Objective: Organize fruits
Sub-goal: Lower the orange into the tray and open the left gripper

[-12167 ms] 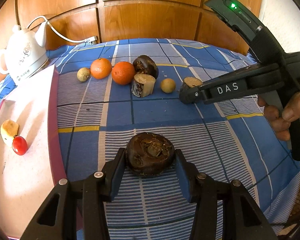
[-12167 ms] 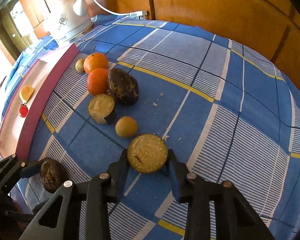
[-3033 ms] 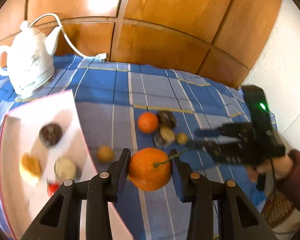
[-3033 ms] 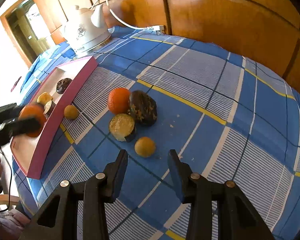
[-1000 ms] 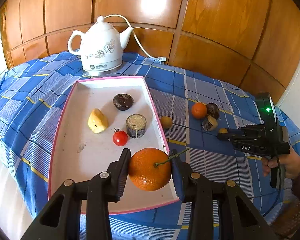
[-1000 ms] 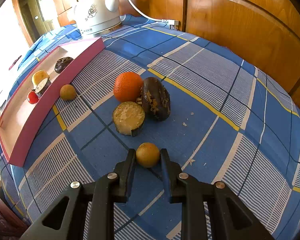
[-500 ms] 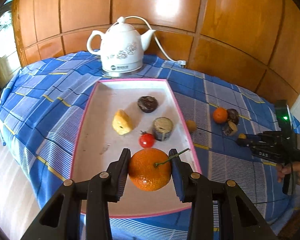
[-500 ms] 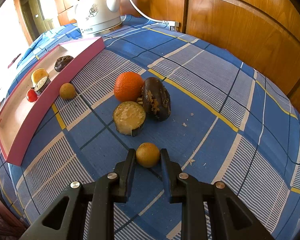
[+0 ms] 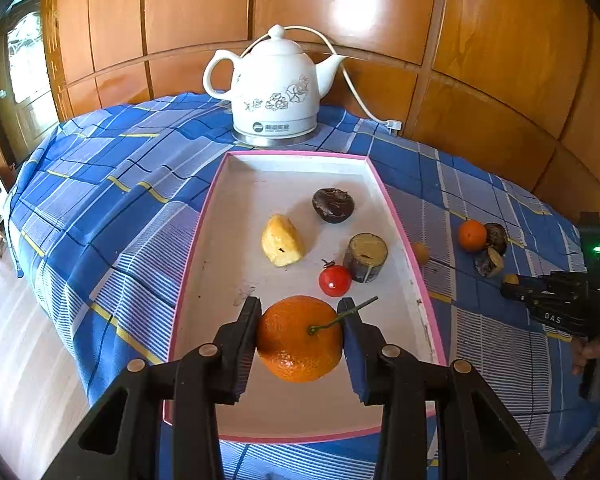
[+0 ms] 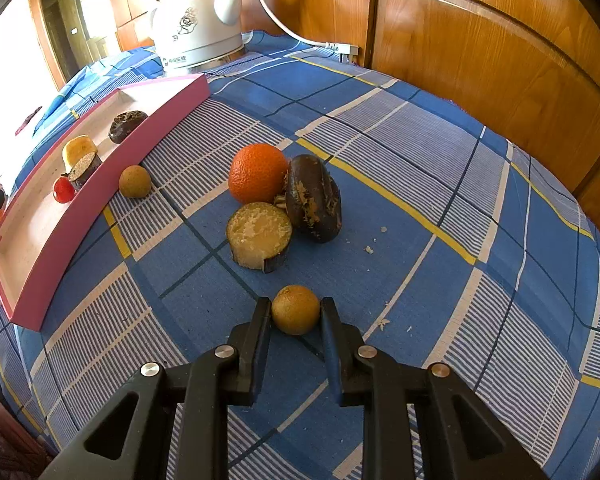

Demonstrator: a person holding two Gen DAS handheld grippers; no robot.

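Observation:
My left gripper (image 9: 300, 330) is shut on an orange with a green stem (image 9: 298, 338) and holds it above the near end of the pink-rimmed white tray (image 9: 400, 216). The tray holds a dark fruit (image 9: 333, 205), a yellow piece (image 9: 281, 240), a cut brown piece (image 9: 365, 257) and a small red fruit (image 9: 334, 281). My right gripper (image 10: 295, 314) is shut on a small tan round fruit (image 10: 295, 314) that rests on the blue cloth. Beyond it lie a cut piece (image 10: 259, 236), a dark fruit (image 10: 313, 198) and an orange (image 10: 258, 173).
A white electric kettle (image 9: 274, 88) with its cord stands behind the tray's far end. Another small tan fruit (image 10: 135, 181) lies against the tray's outer wall (image 10: 100, 196). Wooden panels close the back. The table edge drops off at the left.
My left gripper has carried the orange further over the tray, and the tray looks closer. My right gripper stays closed around the small tan fruit on the cloth.

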